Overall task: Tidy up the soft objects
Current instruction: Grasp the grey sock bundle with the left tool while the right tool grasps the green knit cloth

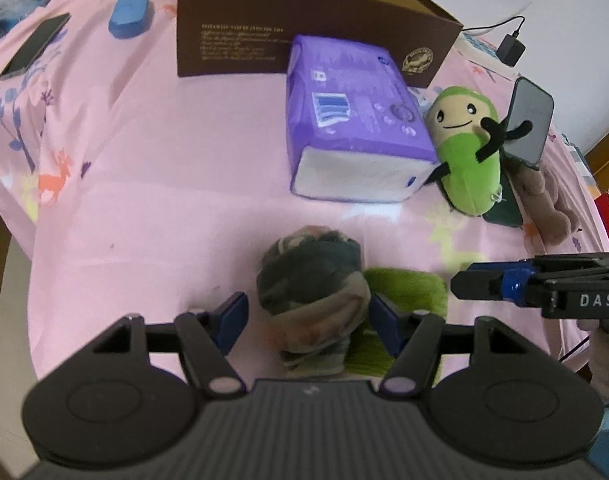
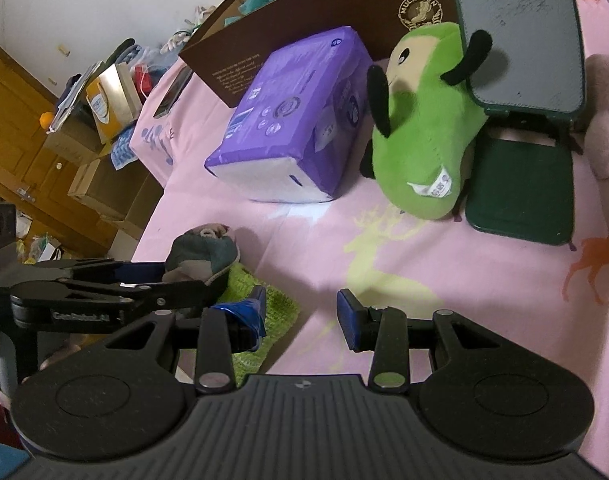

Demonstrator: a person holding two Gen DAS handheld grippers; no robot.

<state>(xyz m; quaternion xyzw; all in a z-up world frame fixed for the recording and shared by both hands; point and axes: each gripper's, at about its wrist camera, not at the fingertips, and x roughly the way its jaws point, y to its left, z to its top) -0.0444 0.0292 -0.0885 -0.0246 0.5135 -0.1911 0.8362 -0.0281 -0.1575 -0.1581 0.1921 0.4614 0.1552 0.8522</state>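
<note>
The left gripper (image 1: 308, 314) has its jaws spread around a rolled grey-and-green camouflage sock bundle (image 1: 312, 280), though contact is unclear. The bundle lies near on the pink printed bedsheet (image 1: 144, 184), partly on a green knitted cloth (image 1: 408, 284). The right gripper (image 2: 300, 316) hovers beside it, jaws parted and empty. Farther off stand a purple tissue pack (image 1: 356, 120) and brown cardboard box (image 1: 304, 28).

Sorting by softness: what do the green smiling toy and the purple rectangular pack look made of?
The green smiling toy looks like fuzzy plush fabric: napped surface, sewn-in label. The purple rectangular pack looks like glossy thin plastic film, probably over tissues: sheen, white end.
</note>
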